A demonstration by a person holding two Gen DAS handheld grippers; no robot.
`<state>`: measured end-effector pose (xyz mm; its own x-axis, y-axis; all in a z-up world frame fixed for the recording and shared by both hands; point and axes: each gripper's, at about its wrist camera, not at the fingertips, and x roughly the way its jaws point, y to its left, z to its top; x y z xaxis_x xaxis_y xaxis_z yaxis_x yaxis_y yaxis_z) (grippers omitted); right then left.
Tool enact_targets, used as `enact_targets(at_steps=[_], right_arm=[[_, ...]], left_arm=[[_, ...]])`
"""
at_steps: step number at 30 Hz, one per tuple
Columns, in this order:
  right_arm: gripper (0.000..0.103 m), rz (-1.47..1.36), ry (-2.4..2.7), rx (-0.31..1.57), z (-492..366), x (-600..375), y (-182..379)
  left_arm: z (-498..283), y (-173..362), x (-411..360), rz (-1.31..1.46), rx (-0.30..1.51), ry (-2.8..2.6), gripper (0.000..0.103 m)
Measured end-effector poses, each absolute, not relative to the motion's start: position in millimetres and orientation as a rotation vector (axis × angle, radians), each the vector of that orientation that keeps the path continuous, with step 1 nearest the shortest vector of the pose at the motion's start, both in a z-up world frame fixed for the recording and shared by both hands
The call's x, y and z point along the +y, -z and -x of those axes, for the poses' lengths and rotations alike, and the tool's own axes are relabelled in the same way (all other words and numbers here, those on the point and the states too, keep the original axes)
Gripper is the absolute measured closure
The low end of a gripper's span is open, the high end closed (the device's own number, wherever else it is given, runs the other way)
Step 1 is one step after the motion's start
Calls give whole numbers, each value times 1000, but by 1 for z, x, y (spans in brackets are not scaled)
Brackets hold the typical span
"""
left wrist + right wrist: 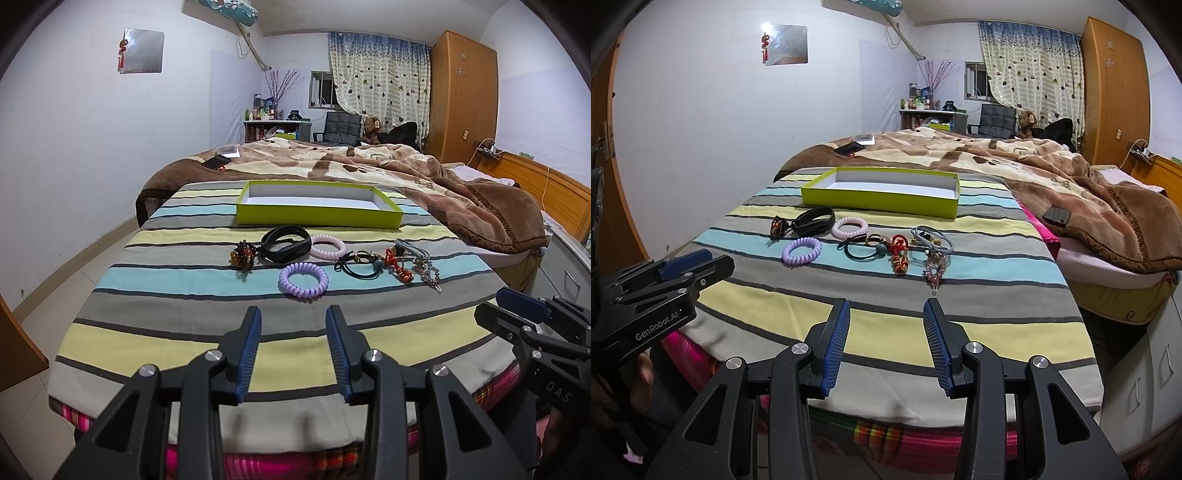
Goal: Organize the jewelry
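Our left gripper point(293, 325) with jaws apart over the striped cloth point(184, 273), nothing between them, purple coil bracelet point(303, 282) just ahead, black band point(285, 244), pink coil point(328, 247), empty green tray point(317, 216) beyond, our right gripper point(517, 306) at the right edge

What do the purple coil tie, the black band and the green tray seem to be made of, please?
Purple coil tie: likely glossy plastic, judging by its smooth, shiny spiral loops. Black band: probably matte rubber or silicone, a flat dull strap that curls on itself. Green tray: apparently cardboard, with thin straight walls, a flat lime outside and a plain white inside.
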<state>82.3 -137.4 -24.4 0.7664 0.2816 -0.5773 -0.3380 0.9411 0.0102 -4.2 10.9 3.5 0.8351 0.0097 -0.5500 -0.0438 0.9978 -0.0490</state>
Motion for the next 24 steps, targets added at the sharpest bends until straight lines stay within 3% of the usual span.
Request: enact_targets(at_steps=[24], right_arm=[[61, 97, -337, 612, -84, -137, 26]], left_arm=[[6, -3, 7, 61, 586, -32, 65]])
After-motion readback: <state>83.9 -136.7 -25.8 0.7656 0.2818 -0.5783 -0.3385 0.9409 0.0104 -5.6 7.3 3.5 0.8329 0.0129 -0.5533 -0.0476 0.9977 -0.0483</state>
